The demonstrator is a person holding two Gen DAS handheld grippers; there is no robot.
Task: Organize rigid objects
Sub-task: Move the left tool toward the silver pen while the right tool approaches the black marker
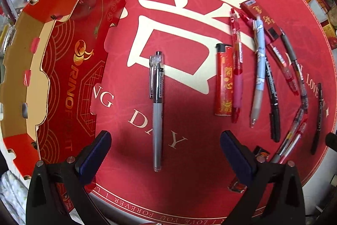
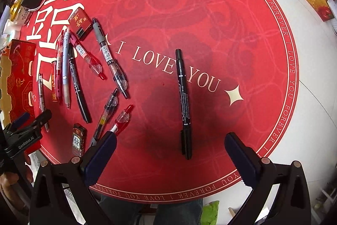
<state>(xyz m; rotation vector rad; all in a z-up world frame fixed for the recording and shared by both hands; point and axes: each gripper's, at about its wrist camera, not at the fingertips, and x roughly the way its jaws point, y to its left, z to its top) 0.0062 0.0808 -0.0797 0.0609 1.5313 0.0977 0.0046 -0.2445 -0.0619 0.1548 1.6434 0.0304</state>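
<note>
you look to be at the start of a pick: both tools hover above the red mat [image 2: 210, 14] with nothing gripped, each lined up on 1 pen. your left gripper [image 1: 166, 151] is spread wide, and the grey pen [image 1: 157, 111] lies straight ahead of it, lengthwise along your line of view, its near tip roughly level with the fingertips and centred in the gap. your right gripper [image 2: 170, 153] is released just as wide, and the black marker [image 2: 183, 102] lies between its fingers too, slightly right of centre, capped end nearest you.

my read is that the red gift box [image 1: 63, 69], standing open just left of the grey pen, is where things go, so the next move calls for lowering the left tool until the fingers straddle the barrel, then closing across it. the barrel is thin and round, so it may roll if 1 pad touches first.

the remaining pens cluster [image 1: 263, 69] sits well to the right of the grey pen, beside a red lighter [image 1: 224, 81], apart from both tools.
</note>
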